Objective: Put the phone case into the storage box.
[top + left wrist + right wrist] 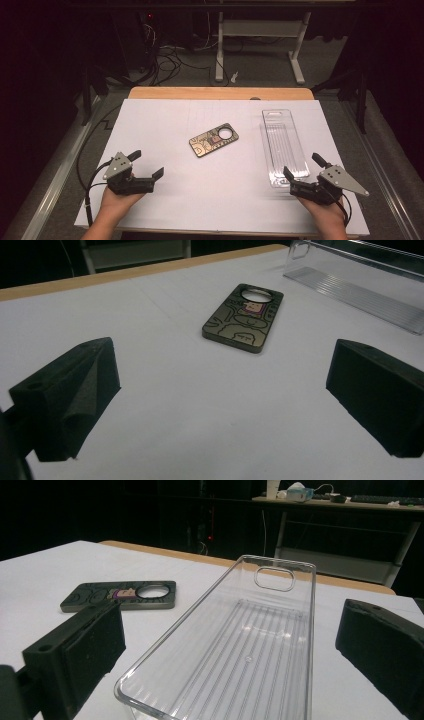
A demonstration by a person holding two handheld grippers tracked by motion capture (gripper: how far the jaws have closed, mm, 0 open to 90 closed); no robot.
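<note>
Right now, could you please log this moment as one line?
left gripper: open, facing phone case | right gripper: open, at clear tray | nothing held

- The flat, rounded-corner phone case is dark olive-grey, drawn over with pale cartoon outlines, with a small pink-and-purple patch beside its round cut-out.
- The long clear plastic tray is colourless, its floor ribbed with fine parallel lines.
- The table shows a light wood edge under a white paper sheet.
- The left gripper is black, with a grey three-cornered plate.
- The right gripper is likewise black, with a matching grey plate.
</note>
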